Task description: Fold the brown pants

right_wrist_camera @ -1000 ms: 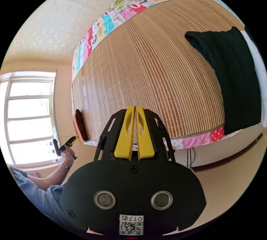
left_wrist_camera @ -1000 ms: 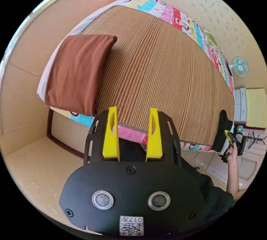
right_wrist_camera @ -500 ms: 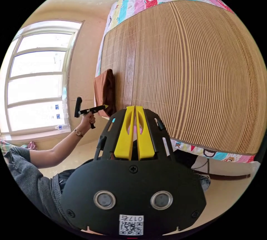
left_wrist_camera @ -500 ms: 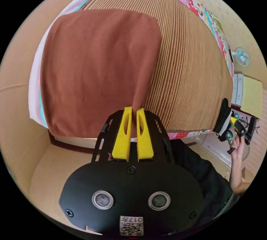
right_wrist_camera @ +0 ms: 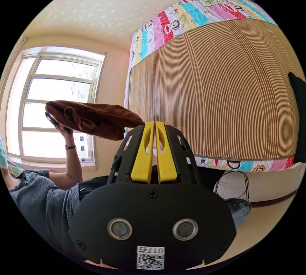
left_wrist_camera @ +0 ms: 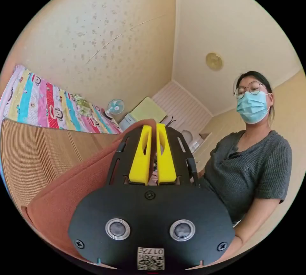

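The left gripper view tilts upward from close over the pants, facing the ceiling and the person. The right gripper view looks across the bed toward the window. Both share bed and pants.

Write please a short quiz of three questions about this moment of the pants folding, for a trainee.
1. True or false: the brown pants lie flat on the bamboo mat.
2. Which gripper is shut on the pants?
3. The right gripper is: A) open, B) shut and empty, C) shut on the dark garment.

Key:
1. False; they are lifted in the air.
2. The left gripper.
3. B.
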The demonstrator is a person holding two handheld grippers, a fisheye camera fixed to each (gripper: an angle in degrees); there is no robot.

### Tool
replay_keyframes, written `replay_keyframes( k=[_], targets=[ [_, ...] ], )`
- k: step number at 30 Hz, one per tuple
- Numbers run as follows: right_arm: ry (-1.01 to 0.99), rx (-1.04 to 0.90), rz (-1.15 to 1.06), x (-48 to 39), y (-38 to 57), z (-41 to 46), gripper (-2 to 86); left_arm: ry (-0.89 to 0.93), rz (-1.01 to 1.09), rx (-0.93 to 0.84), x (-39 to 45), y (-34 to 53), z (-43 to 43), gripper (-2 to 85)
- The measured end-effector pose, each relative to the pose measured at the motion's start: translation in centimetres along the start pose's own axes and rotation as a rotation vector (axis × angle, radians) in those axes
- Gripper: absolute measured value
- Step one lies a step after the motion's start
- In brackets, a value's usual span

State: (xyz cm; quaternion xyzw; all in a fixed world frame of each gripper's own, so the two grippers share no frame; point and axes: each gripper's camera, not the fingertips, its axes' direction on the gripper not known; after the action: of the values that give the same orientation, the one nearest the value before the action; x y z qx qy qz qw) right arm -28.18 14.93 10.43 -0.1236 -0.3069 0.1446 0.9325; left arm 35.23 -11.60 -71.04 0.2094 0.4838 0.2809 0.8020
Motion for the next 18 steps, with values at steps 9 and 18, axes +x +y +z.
replay_keyframes(
  k=[9,18],
  targets=[
    [-0.005,0.114,-0.005,6.1,-1.2,-6.8,0.5,-0.210,0.065,-0.316,9.1,-0.7,3.7,0.7],
    [-0.069,0.068,0.183,18.0,-0.4,-5.5,0.4,-0.743,-0.909,-1.073,-11.0,27.2,11.8,1.7]
  ],
)
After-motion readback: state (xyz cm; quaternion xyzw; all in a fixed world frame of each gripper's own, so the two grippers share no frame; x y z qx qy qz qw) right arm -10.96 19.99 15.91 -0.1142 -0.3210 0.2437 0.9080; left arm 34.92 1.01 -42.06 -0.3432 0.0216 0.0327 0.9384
